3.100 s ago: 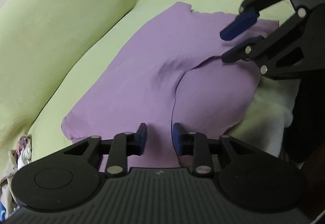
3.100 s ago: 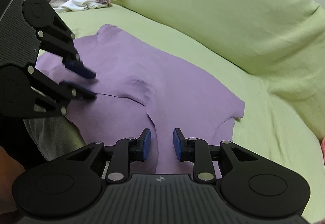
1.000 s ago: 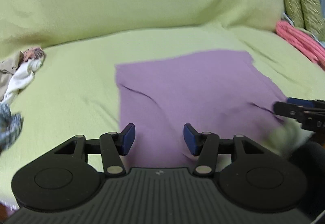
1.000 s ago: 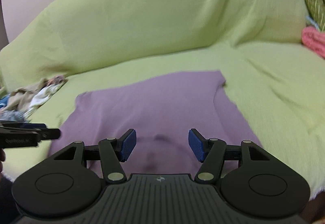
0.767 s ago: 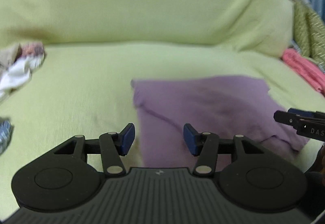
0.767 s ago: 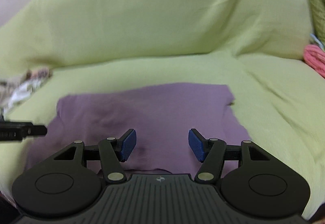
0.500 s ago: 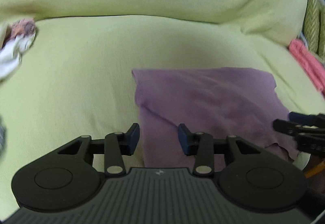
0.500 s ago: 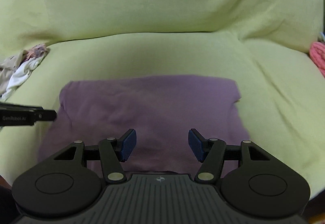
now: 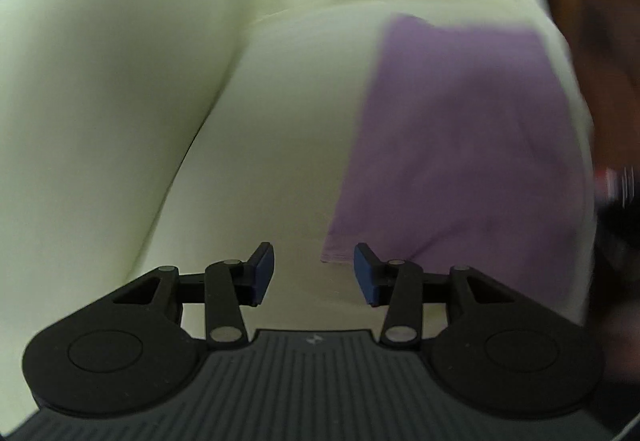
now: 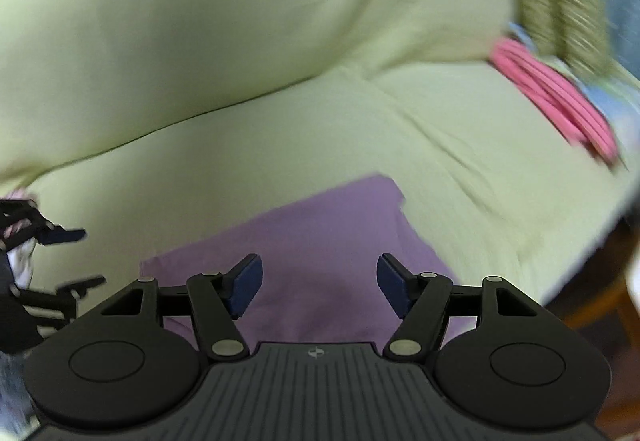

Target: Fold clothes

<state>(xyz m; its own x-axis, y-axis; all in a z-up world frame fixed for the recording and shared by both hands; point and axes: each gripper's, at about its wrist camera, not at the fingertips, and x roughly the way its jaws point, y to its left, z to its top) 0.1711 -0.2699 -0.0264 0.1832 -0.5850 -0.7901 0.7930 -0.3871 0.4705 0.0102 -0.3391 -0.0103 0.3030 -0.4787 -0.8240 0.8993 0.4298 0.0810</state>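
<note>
- The folded purple cotton garment (image 10: 320, 261) lay flat on the seat of the sofa draped in a light green cover (image 10: 240, 61), near the seat's front edge and well clear of the backrest.
- My left hand-held gripper (image 9: 314, 273) hung above the garment's near corner, its jaws opening to a moderate gap with nothing between the blue pads; only green seat and that corner showed through.
- My right hand-held gripper (image 10: 320, 287) hovered over the middle of the garment, its jaws opening wider, also holding nothing.
- I judged the cloth light, soft and limp: it would sag and unfold if lifted by a single point, so I thought the stacked edge at a corner the best place to pinch, taking all layers together.
- Thin layers could slip apart between smooth pads, so a deep bite seemed wise.
- A pink ribbed textile (image 10: 556, 97) lay at the seat's far right end, against an olive patterned cushion (image 10: 560, 5).
- I saw no basket or box anywhere; a small heap of loose clothes (image 10: 20, 241) sat blurred at the seat's left end.
</note>
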